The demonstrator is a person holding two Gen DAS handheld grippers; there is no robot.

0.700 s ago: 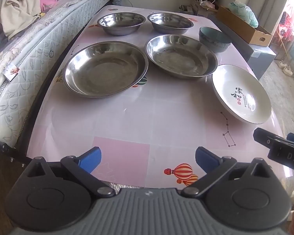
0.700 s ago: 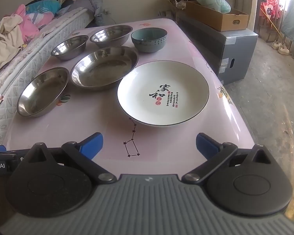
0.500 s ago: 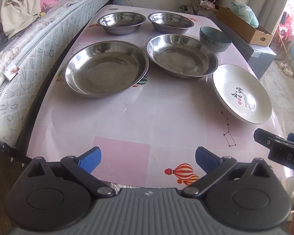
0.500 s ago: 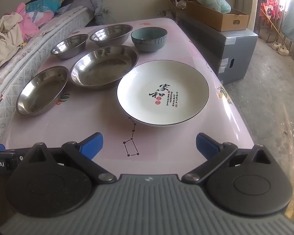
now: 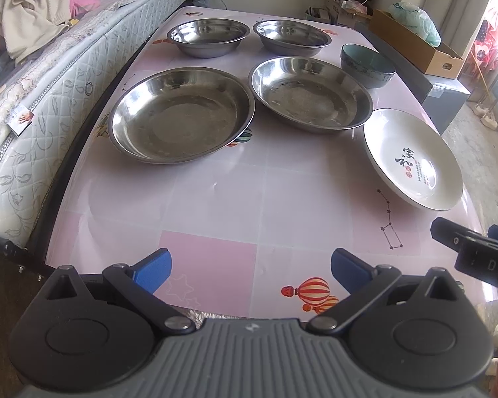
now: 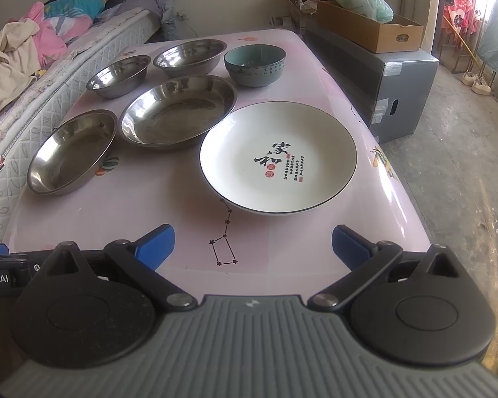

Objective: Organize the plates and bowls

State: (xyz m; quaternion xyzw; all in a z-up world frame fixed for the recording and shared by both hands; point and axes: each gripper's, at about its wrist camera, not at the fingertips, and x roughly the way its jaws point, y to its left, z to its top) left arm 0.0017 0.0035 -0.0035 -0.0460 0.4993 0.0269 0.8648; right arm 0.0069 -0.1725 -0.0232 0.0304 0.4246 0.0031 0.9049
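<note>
Almost nothing has changed: both grippers have only crept toward the white plate (image 6: 278, 157), the left gripper (image 5: 251, 269) and right gripper (image 6: 253, 245) with jaws apart, empty. Steel dishes (image 5: 182, 122) left of the plate sit unstacked; organizing seems unstarted.

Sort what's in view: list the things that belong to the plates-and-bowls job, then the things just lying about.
Job: white plate; two large steel plates; two small steel bowls; teal bowl.

Lying about: cardboard box; mattress; clothes pile.
</note>
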